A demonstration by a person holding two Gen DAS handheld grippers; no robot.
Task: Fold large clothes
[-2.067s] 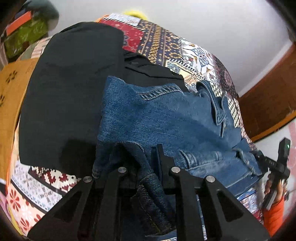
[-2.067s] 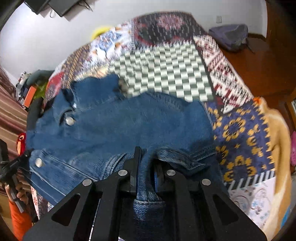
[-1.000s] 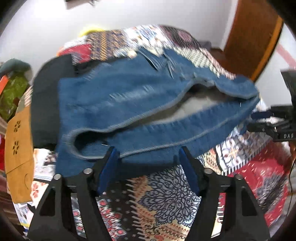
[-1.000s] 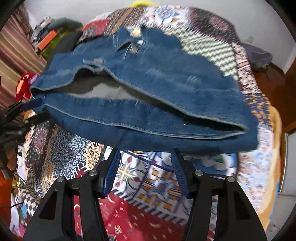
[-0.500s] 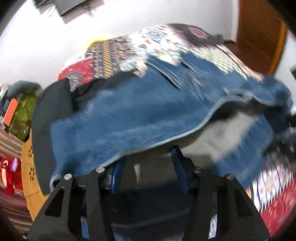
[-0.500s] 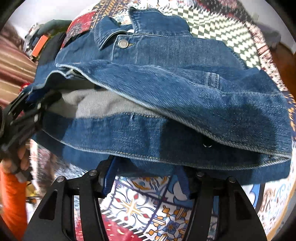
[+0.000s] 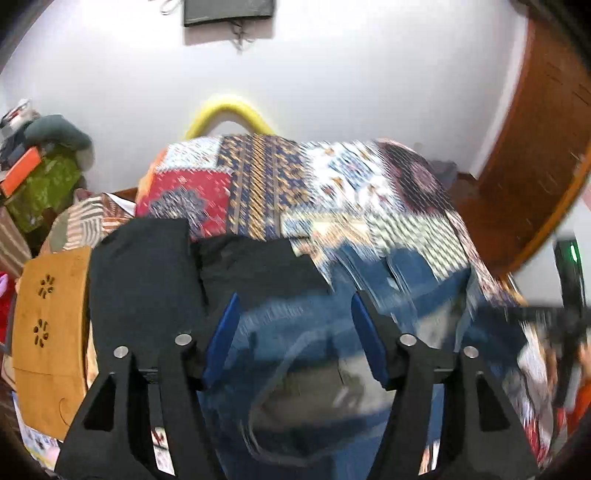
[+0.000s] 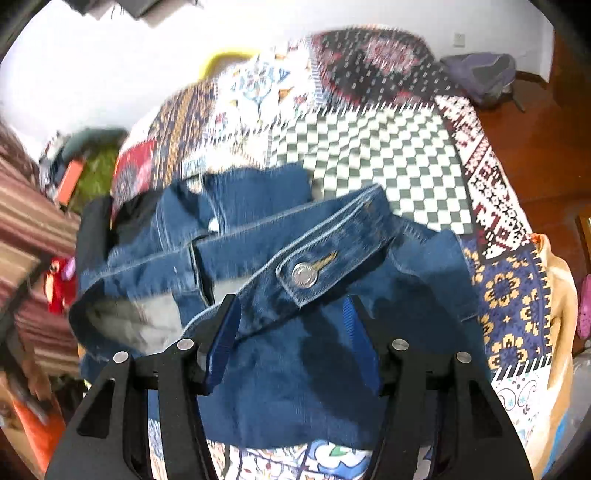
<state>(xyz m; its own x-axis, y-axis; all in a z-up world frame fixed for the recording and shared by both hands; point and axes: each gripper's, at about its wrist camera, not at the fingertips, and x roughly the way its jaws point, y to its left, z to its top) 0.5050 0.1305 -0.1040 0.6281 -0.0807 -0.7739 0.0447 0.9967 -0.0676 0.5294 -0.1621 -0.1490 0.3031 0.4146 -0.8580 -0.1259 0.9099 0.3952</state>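
One denim jacket (image 8: 280,266) lies on the bed, and on it I can count just one metal button (image 8: 304,274); any others are hidden or blurred. One patchwork quilt (image 8: 373,147) covers the bed. Black garments (image 7: 147,280) beside the jacket: two pieces, as far as I can tell. One tan cloth (image 7: 51,332) with two small dark paw-like marks. One yellow curved bar (image 7: 229,110) behind the bed. One dark screen (image 7: 228,11) on the wall. One purple-grey backpack (image 8: 484,72) on the floor. One red plush toy (image 8: 59,284). Two grippers: the left gripper (image 7: 293,332) and the right gripper (image 8: 291,332).
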